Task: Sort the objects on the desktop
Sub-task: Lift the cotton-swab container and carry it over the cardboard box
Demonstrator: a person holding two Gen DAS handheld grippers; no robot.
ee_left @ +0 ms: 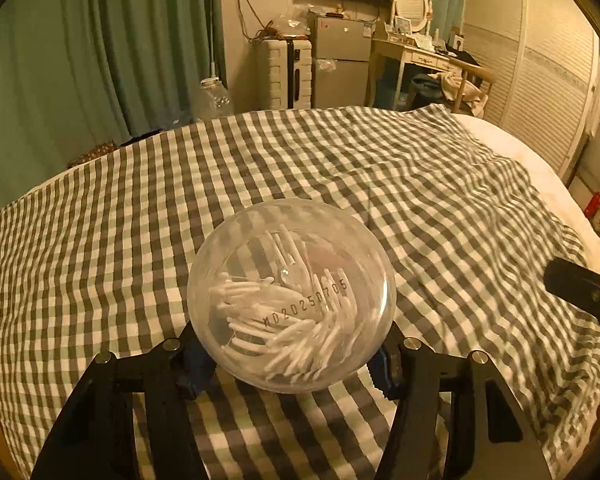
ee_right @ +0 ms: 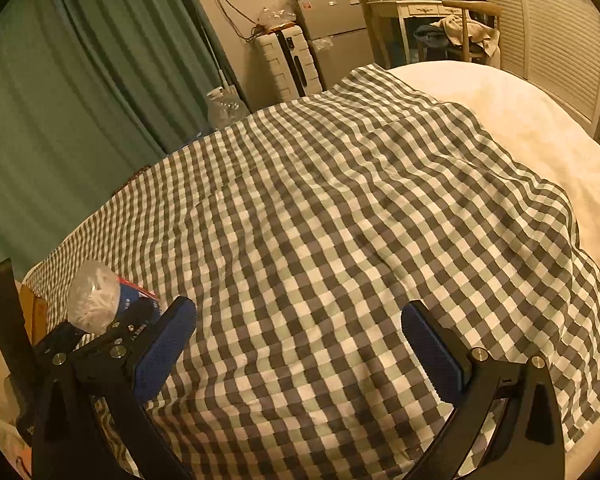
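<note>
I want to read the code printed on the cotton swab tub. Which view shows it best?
The left wrist view: the cotton swab tub fills the centre, clear end and printed code facing the camera. The right wrist view shows it only small, side-on, at the left edge.

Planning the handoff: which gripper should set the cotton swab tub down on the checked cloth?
Left. The left gripper already clamps the cotton swab tub above the checked cloth; the right gripper is open and empty.

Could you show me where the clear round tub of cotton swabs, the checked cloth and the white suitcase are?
Clear round plastic cotton-swab tub (ee_left: 292,296): left wrist view, its see-through base.
Grey-and-white checked cloth (ee_right: 320,216): right wrist view, bare middle.
White ribbed suitcase (ee_left: 285,74): left wrist view, front shell.
</note>
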